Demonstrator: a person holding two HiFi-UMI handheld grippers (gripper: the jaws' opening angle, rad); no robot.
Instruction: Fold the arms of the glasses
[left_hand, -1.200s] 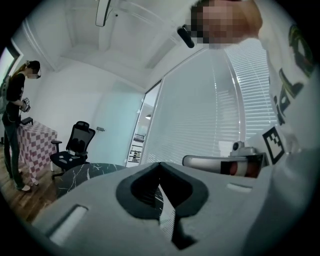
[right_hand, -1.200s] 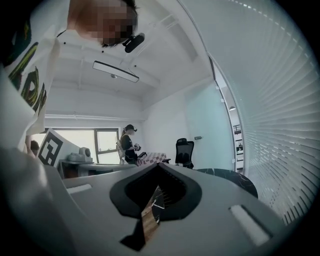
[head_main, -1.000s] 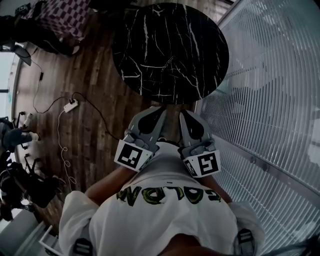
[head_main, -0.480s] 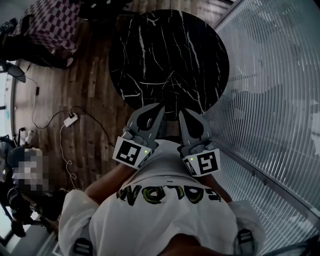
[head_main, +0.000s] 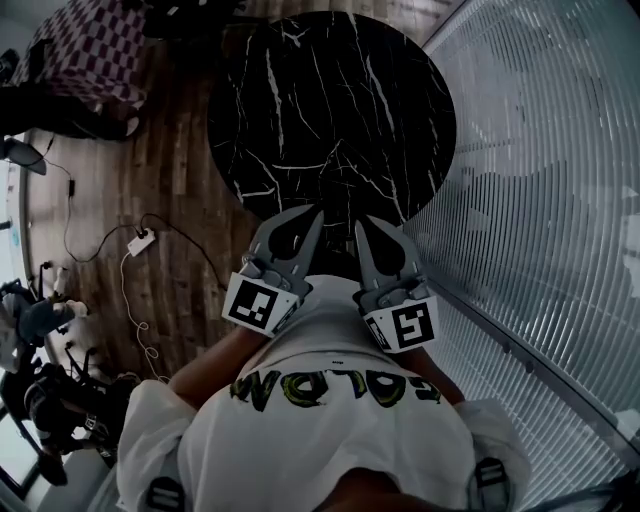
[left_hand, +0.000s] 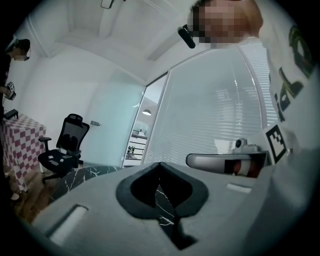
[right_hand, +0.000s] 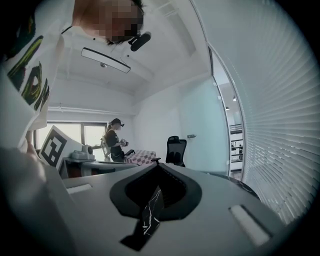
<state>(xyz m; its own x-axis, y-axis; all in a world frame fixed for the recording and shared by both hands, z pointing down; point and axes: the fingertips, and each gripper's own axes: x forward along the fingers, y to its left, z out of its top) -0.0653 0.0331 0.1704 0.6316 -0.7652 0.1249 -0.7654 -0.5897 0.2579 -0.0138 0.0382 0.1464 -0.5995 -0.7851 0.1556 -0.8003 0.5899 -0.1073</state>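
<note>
Left claw (head_main: 311, 214) and right claw (head_main: 362, 222), both closed and empty, side by side at tabletop (head_main: 330, 60) near edge; glasses not discernible ahead.

The round table (head_main: 330, 100) gleams black, polished, marble-like, veined white. The floor (head_main: 185, 170) is brown wood planking with a low sheen. The left gripper (head_main: 316, 213) and right gripper (head_main: 359, 222) are smooth matt grey plastic. Top left is matt checked cloth (head_main: 95, 45), and the shirt (head_main: 330, 410) is soft white fabric.

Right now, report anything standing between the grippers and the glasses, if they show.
No glasses can be made out on the dark table. The left gripper and right gripper, both shut and empty, hover at its near edge; nothing visible lies between them and it.
</note>
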